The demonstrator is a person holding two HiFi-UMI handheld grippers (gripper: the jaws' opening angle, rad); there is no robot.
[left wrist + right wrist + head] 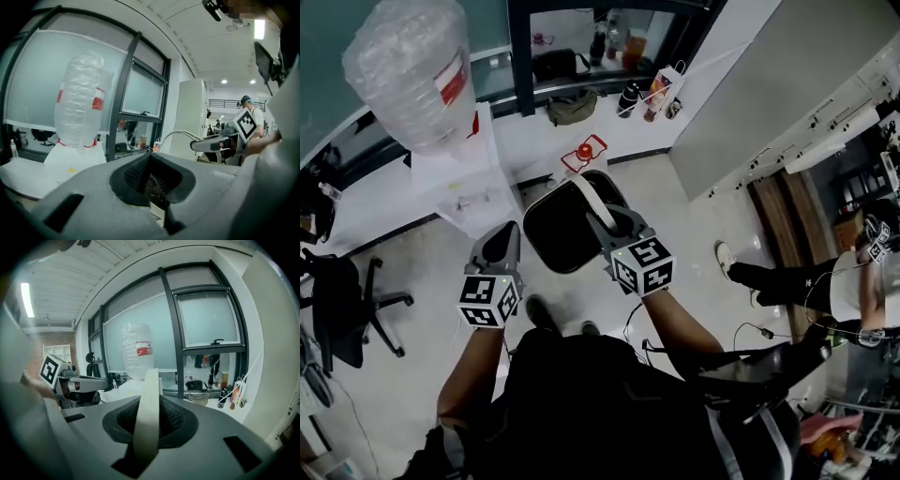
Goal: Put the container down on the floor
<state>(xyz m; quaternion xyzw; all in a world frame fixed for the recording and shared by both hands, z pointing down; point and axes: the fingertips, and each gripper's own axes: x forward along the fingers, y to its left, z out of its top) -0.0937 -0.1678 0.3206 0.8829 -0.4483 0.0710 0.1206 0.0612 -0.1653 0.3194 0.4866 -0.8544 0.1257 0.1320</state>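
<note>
A black container (555, 230) with a white rim hangs above the pale floor (675, 216) in the head view. Its white strap handle (586, 199) runs up into my right gripper (606, 225), which is shut on it. The right gripper view shows the same handle (146, 408) pinched upright between the jaws of the right gripper (149, 423). My left gripper (502, 240) hovers just left of the container, apart from it. In its own view the left gripper (151, 180) has its jaws together with nothing seen between them. The container's underside is hidden.
A water dispenser with a large clear bottle (412, 70) stands at the left by the window. An office chair (347, 300) is further left. Bags and bottles (574, 105) line the window sill, and a red object (584, 152) lies below them. A seated person (825, 281) is at the right.
</note>
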